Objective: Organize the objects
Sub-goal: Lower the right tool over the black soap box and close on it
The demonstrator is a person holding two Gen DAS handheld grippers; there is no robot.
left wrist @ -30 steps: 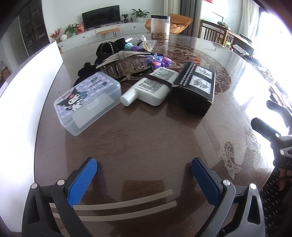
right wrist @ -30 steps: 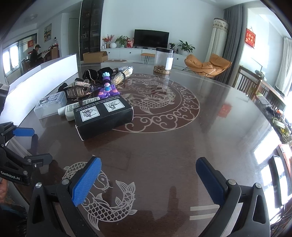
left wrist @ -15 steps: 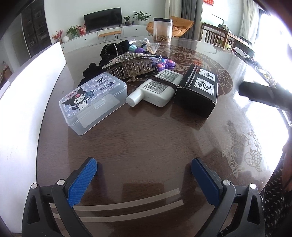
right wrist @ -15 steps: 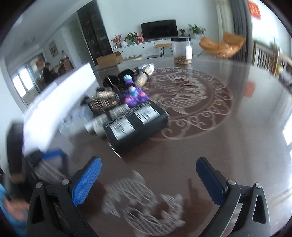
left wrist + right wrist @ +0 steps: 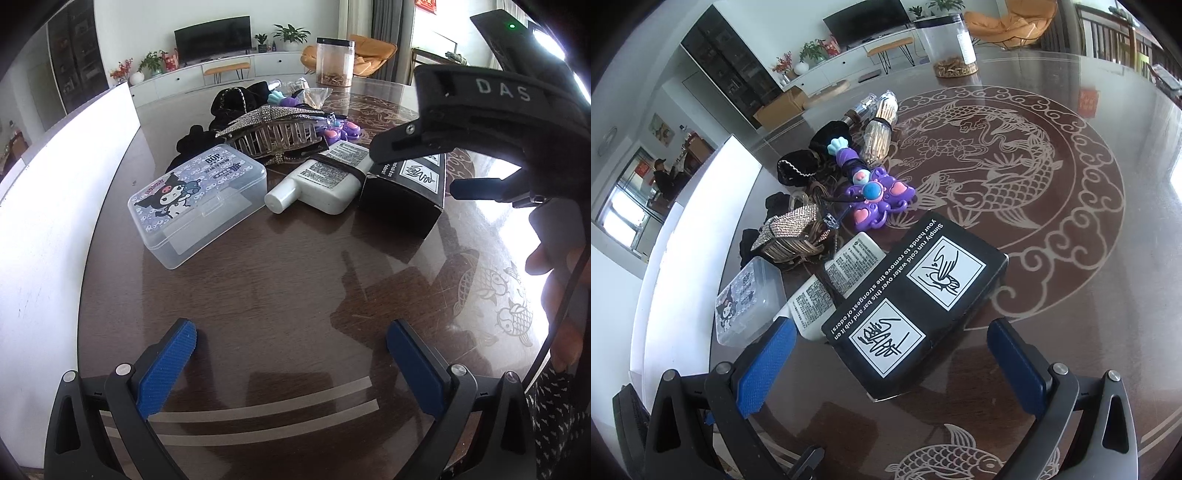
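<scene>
Two blue-padded fingers of the left gripper [image 5: 291, 354] stand wide apart over bare table [image 5: 280, 280], holding nothing. Ahead lie a clear case [image 5: 195, 201], a white bottle [image 5: 321, 179] and a black box [image 5: 402, 194], side by side; a hair claw [image 5: 273, 131] sits behind them. In the right wrist view, the right gripper [image 5: 892, 363] is also spread wide and empty, its fingers flanking the box's [image 5: 916, 314] near end without touching. The bottle [image 5: 834, 284] touches the box's left side; a purple toy [image 5: 875, 197] lies beyond.
</scene>
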